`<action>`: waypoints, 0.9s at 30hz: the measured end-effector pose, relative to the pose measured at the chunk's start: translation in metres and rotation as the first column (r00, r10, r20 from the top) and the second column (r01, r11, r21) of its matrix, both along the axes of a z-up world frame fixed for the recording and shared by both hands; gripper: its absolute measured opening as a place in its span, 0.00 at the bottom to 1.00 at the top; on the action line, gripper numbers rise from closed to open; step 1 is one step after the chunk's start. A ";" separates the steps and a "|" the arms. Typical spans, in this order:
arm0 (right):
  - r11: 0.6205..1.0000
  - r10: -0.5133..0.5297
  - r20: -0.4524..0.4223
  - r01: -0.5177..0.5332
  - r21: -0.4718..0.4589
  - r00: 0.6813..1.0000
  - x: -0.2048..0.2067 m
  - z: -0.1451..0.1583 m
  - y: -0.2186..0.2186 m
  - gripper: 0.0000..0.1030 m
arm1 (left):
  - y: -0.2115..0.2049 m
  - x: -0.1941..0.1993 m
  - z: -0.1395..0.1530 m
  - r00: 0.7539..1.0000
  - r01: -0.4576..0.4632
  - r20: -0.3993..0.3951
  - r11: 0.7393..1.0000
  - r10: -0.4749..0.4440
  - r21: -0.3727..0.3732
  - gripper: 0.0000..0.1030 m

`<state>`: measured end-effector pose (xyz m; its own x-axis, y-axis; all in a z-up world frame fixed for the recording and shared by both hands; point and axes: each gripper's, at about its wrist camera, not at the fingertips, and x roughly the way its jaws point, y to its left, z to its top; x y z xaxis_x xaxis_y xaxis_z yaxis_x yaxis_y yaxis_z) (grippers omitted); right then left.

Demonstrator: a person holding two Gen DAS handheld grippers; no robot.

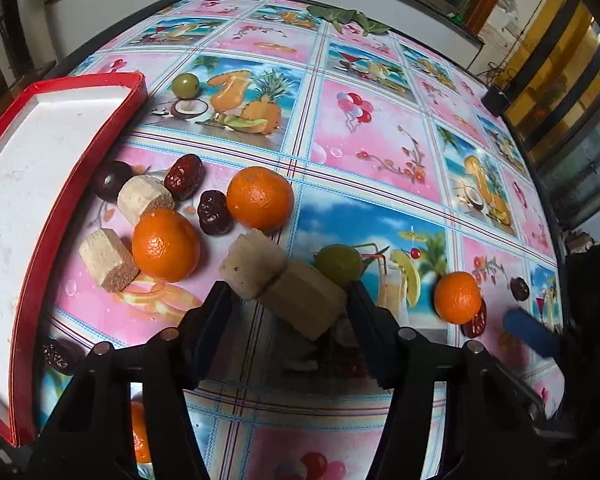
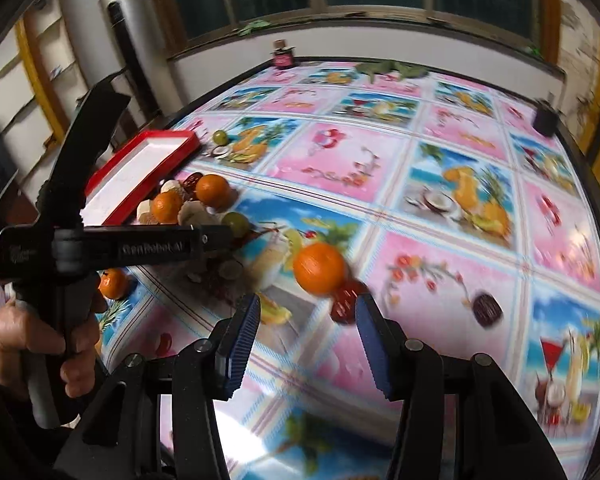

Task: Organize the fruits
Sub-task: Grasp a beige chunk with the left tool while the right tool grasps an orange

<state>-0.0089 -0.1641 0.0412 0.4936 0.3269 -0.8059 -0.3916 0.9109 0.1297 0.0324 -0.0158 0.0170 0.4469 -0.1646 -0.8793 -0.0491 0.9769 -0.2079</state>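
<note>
The right wrist view is smeared with motion blur, so the tablecloth print and the fruit nearest the camera are soft there. The table is covered edge to edge with a glossy cloth of pink and blue squares printed with tropical drinks, pineapples and balloons. Behind it there's a white wall under dark windows, with yellow-framed shelving off to the side. The red box with a white inside sits at the table's left edge and is cut off by the frame.

The left gripper is clamped around a pale sugarcane chunk, with both jaws against its sides. A hand holds that tool's grip, though the rest of the person is out of frame.

The right gripper has nothing between its jaws, which are parted. A blurry orange and a red date lie just past its tips. It's hard to say whether the date touches the right pad.

Beside the box are two oranges, cane pieces, dates and a dark round fruit. Another orange is half hidden behind the left tool's frame.
</note>
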 end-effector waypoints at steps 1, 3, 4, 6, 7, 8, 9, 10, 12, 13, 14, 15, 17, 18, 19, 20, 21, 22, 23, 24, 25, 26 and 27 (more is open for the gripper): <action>1.000 0.021 0.006 -0.021 -0.013 1.000 0.004 -0.001 0.005 0.48 | 0.003 -0.001 0.000 1.000 0.000 -0.002 1.000 -0.001 -0.006 0.52; 0.998 0.057 0.014 -0.056 -0.039 0.998 0.012 -0.002 0.014 0.48 | 0.009 -0.004 0.000 1.000 0.006 -0.005 1.000 -0.006 -0.020 0.47; 0.997 0.067 0.015 -0.066 -0.052 0.998 0.015 -0.003 0.018 0.48 | 0.011 -0.006 0.001 1.000 0.010 -0.009 1.000 -0.010 -0.030 0.44; 0.994 0.081 0.011 -0.080 -0.076 0.997 0.023 -0.007 0.022 0.48 | 0.015 -0.010 0.002 0.999 0.025 -0.022 0.999 -0.025 -0.036 0.43; 0.993 0.084 0.005 -0.083 -0.083 0.996 0.027 -0.009 0.023 0.48 | 0.016 -0.012 0.002 0.999 0.029 -0.024 0.999 -0.030 -0.038 0.43; 0.992 0.085 -0.003 -0.085 -0.089 0.996 0.030 -0.013 0.024 0.48 | 0.017 -0.015 0.003 0.999 0.033 -0.025 0.999 -0.034 -0.041 0.43; 0.992 0.084 -0.009 -0.085 -0.094 0.996 0.033 -0.016 0.024 0.48 | 0.020 -0.017 0.004 0.999 0.037 -0.025 0.998 -0.039 -0.045 0.43; 0.991 0.081 -0.001 -0.081 -0.107 0.997 0.034 -0.017 0.023 0.48 | 0.021 -0.018 0.005 0.999 0.038 -0.026 0.998 -0.039 -0.046 0.43; 0.990 0.083 0.004 -0.082 -0.118 0.997 0.036 -0.018 0.023 0.47 | 0.024 -0.020 0.007 0.999 0.041 -0.025 0.998 -0.042 -0.044 0.43; 0.989 0.085 0.008 -0.084 -0.119 0.996 0.038 -0.019 0.022 0.45 | 0.024 -0.020 0.008 0.999 0.044 -0.026 0.998 -0.045 -0.038 0.43; 0.989 0.085 0.012 -0.083 -0.123 0.996 0.039 -0.019 0.022 0.44 | 0.023 -0.020 0.008 0.998 0.051 -0.026 0.998 -0.052 -0.027 0.43; 0.988 0.082 0.014 -0.079 -0.131 0.997 0.041 -0.020 0.021 0.43 | 0.023 -0.019 0.008 0.998 0.051 -0.025 0.998 -0.052 -0.020 0.43; 0.988 0.077 0.007 -0.076 -0.132 0.997 0.045 -0.023 0.020 0.40 | 0.020 -0.015 0.007 0.998 0.053 -0.029 0.999 -0.053 -0.013 0.43; 0.989 0.077 0.002 -0.076 -0.127 0.997 0.046 -0.025 0.018 0.38 | 0.017 -0.014 0.006 0.998 0.056 -0.030 0.998 -0.056 -0.008 0.43; 0.989 0.077 -0.002 -0.077 -0.123 0.997 0.047 -0.027 0.018 0.37 | 0.014 -0.011 0.004 0.998 0.058 -0.030 0.998 -0.058 -0.002 0.43; 0.991 0.080 -0.007 -0.080 -0.107 0.997 0.049 -0.030 0.017 0.37 | 0.011 -0.009 0.002 0.998 0.056 -0.031 0.998 -0.056 0.000 0.43; 0.992 0.082 -0.009 -0.083 -0.097 0.997 0.049 -0.031 0.016 0.37 | 0.009 -0.008 0.000 0.998 0.053 -0.030 0.999 -0.053 0.005 0.43; 0.993 0.081 -0.011 -0.081 -0.089 0.997 0.050 -0.033 0.016 0.37 | 0.007 -0.007 0.001 0.999 0.051 -0.015 0.999 -0.051 0.017 0.41; 0.993 0.076 -0.014 -0.077 -0.084 0.997 0.050 -0.035 0.016 0.36 | 0.007 -0.007 0.000 0.999 0.047 -0.012 0.999 -0.047 0.017 0.40; 0.994 0.073 -0.020 -0.075 -0.077 0.997 0.051 -0.036 0.016 0.36 | 0.008 -0.008 0.000 0.999 0.041 -0.007 0.999 -0.041 0.006 0.40; 0.995 0.067 -0.021 -0.069 -0.072 0.998 0.051 -0.036 0.016 0.36 | 0.011 -0.008 0.000 0.999 0.037 -0.005 0.999 -0.037 -0.007 0.38; 0.995 0.061 -0.019 -0.062 -0.072 0.998 0.050 -0.036 0.017 0.36 | 0.013 -0.009 0.000 0.999 0.037 -0.003 0.999 -0.037 -0.015 0.37; 0.996 0.057 -0.017 -0.058 -0.074 0.998 0.049 -0.035 0.017 0.36 | 0.016 -0.010 0.000 0.999 0.035 -0.003 0.999 -0.035 -0.020 0.35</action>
<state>0.0406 -0.1470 0.0062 0.4638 0.2935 -0.8359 -0.4419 0.8944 0.0688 0.0219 -0.0003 0.0171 0.4379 -0.1980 -0.8770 -0.0153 0.9737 -0.2275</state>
